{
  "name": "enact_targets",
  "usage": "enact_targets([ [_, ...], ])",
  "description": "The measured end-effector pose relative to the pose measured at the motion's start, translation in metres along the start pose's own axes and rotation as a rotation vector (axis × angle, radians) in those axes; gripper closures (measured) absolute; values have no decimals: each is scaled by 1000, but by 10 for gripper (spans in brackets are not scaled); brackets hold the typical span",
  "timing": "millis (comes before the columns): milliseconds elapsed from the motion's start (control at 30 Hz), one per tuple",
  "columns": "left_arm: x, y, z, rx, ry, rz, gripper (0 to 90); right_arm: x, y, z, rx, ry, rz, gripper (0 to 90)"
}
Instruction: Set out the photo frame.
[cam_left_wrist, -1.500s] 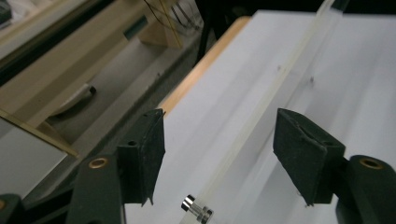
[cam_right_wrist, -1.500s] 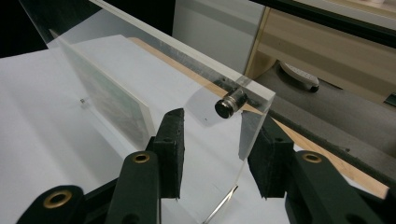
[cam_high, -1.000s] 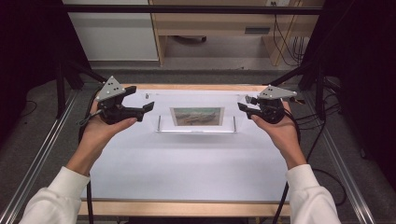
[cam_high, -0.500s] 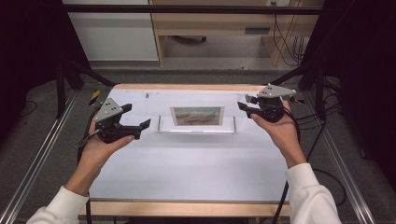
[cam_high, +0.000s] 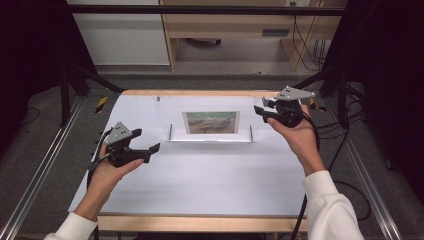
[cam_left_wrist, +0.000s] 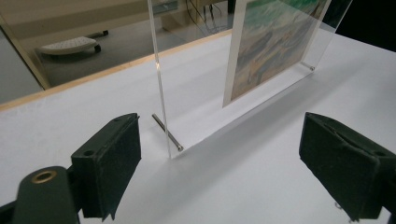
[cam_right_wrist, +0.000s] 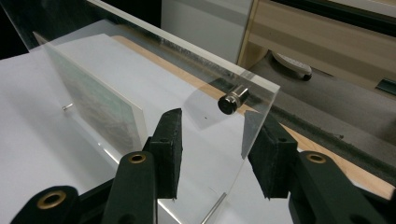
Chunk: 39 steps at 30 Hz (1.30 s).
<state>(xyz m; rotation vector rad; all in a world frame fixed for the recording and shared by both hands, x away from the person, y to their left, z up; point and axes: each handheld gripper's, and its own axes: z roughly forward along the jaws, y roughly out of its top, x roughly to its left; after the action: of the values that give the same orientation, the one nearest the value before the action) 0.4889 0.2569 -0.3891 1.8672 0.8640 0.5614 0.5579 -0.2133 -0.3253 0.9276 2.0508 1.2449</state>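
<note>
A clear acrylic picture frame stands upright on the white table, holding a green-and-brown painting. My right gripper is at the frame's upper right corner. In the right gripper view the clear panel, with its metal stud, runs between the jaws of the right gripper, and the pads stand clear of it. My left gripper is open and low over the table, in front of the frame's left end. In the left gripper view the left gripper faces the panel edge and a metal foot pin.
Metal rails run along both sides of the table, with dark uprights at the far corners. A small screw sits near the far left edge. Wooden furniture and cables lie beyond the table.
My left gripper has come down and toward the near left of the table, away from the frame's top left corner. The right gripper has stayed at the frame's right corner.
</note>
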Motion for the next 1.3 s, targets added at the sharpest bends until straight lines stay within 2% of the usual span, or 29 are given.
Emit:
enact_targets([
  [167, 5, -13, 2, 12, 7, -18, 121, -1, 1, 4, -9, -19, 11, 565],
  [300, 6, -20, 3, 21, 10, -19, 121, -4, 2, 8, -8, -15, 14, 565],
  [500, 7, -24, 3, 36, 41, -3, 121, -7, 4, 11, -2, -15, 17, 564],
  [700, 10, -29, 1, 48, 59, -22, 122, -9, 4, 15, -11, -15, 40, 559],
  [933, 10, -36, 1, 74, 67, -20, 124, -13, 7, 20, -2, -16, 54, 556],
  [1300, 15, -38, -3, 65, 70, -42, 125, -20, 11, 29, 7, -14, 95, 549],
])
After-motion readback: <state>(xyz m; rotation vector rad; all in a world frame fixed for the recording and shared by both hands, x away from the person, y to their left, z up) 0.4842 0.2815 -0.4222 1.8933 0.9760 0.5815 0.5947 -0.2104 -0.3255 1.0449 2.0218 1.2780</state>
